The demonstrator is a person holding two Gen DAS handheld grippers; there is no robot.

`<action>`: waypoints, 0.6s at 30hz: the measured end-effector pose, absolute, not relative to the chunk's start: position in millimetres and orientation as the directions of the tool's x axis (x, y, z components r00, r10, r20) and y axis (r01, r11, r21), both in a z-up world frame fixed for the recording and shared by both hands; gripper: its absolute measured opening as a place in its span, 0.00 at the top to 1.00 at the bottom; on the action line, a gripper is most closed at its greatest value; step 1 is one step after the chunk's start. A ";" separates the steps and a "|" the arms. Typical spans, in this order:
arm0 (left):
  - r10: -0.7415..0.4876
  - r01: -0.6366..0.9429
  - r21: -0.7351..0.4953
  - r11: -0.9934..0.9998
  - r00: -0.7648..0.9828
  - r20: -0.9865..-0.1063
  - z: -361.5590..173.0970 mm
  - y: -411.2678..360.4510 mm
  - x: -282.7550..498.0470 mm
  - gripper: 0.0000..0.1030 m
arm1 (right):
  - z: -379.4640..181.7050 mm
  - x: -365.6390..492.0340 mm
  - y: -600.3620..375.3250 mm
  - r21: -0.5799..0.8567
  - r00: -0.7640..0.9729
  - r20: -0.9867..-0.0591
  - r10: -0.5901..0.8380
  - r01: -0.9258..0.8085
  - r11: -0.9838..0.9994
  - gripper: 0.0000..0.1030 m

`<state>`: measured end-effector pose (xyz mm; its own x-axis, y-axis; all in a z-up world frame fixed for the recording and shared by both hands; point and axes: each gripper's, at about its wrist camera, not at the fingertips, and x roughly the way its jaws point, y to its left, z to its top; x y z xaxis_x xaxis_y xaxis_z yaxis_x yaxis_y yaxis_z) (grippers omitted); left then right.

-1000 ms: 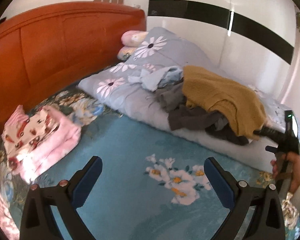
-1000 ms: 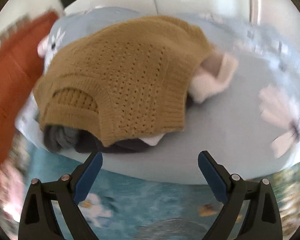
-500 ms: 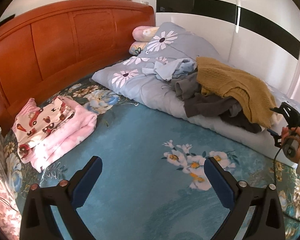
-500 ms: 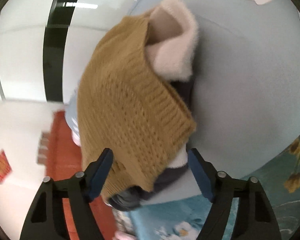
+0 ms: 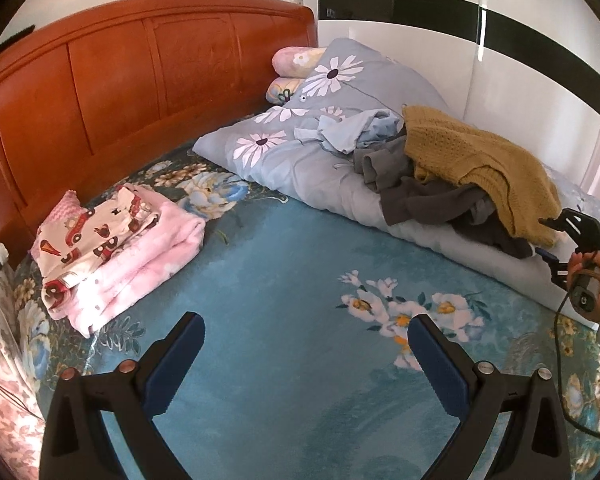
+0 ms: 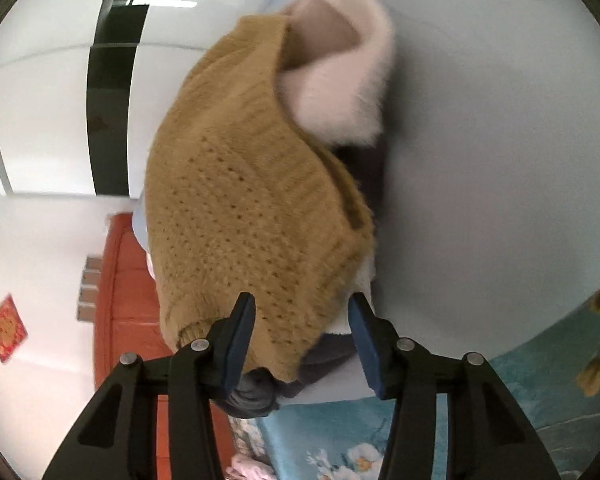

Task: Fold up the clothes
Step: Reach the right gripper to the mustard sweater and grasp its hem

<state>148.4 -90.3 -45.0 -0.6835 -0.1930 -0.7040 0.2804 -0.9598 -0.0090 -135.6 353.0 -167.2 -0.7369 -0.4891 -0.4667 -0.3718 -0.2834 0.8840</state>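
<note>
Right gripper (image 6: pixel 302 332), rolled sideways since a second ago, is closing its jaws around the mustard sweater's (image 6: pixel 256 184) hem atop the clothes pile at the duvet's (image 5: pixel 300 160) edge, beginning the pick-up.

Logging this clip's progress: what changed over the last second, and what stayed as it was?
The right gripper rolled sideways and dropped in on the mustard sweater; its jaws went from wide open to closing around the sweater's lower edge, which now sits between them, not yet pinched. The left gripper stayed open over the blue bedspread, shifting slightly. The clothes pile and the folded pink stack did not move.
</note>
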 end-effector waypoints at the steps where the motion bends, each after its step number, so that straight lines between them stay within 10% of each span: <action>1: -0.196 0.283 -0.008 -0.959 -0.682 -0.705 -45.1 -91.3 148.7 0.00 | -168.6 -135.8 351.0 0.888 -0.743 -0.459 -0.488 -0.373 -0.268 0.51; 18: -0.238 0.307 0.030 -0.951 -0.666 -0.707 -44.0 -100.4 161.1 0.00 | -171.4 -167.4 328.2 0.884 -0.731 -0.461 -0.503 -0.429 -0.187 0.68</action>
<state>161.1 -100.4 -44.0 -0.6660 -0.2377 -0.7071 0.3071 -0.9512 0.0304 -167.4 328.2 -171.4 -0.7310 -0.5028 -0.4614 -0.4289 -0.1874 0.8837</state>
